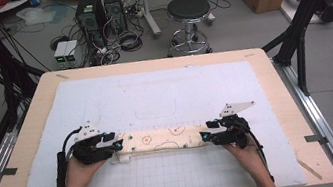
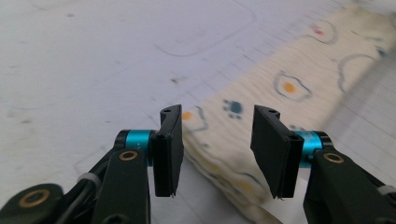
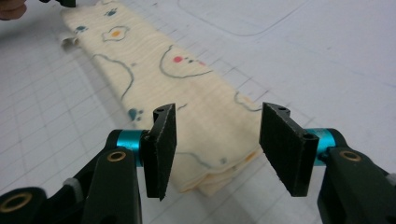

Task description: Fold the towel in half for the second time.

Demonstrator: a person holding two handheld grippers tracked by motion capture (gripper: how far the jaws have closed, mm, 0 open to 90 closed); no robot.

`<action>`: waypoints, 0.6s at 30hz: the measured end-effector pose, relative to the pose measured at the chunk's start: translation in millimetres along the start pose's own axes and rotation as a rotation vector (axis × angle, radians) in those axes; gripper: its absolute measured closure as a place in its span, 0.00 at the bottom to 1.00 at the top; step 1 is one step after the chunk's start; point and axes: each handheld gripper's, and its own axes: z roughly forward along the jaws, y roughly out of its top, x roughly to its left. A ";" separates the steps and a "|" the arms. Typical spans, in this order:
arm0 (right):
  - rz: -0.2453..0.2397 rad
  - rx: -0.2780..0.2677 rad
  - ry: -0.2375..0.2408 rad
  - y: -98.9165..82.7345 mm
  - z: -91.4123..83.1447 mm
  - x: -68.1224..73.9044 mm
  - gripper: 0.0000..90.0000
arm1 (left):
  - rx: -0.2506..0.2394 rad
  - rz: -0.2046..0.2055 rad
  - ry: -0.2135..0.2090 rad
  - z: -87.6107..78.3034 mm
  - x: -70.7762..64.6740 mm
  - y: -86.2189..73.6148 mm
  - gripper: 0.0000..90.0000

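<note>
Folded cloth (image 1: pixel 162 141) lies as long narrow strip on white grid mat (image 1: pixel 154 95), near mat's front half, running left to right; cream fabric, printed eggs and paw marks; likely light, soft, limp, layers prone to slide apart. Left gripper (image 2: pixel 217 140) at strip's left end, jaws apart, cloth between pads, not pinched; right gripper (image 3: pixel 217 144) at right end, same. Best hold: pinch all layers at each end.
</note>
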 end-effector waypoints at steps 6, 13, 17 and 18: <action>0.029 0.021 -0.004 20.5 1.9 -12.0 0.50 | 0.045 -0.041 0.002 12.2 9.5 6.3 0.61; 0.091 0.056 -0.010 19.5 19.6 -27.9 0.50 | 0.083 -0.088 -0.015 26.0 17.4 7.1 0.62; 0.109 0.103 0.001 15.6 29.0 -31.1 0.53 | 0.121 -0.104 -0.033 31.3 20.1 3.9 0.62; 0.110 0.117 0.003 15.2 30.7 -30.6 0.54 | 0.128 -0.104 -0.037 31.9 19.9 3.6 0.62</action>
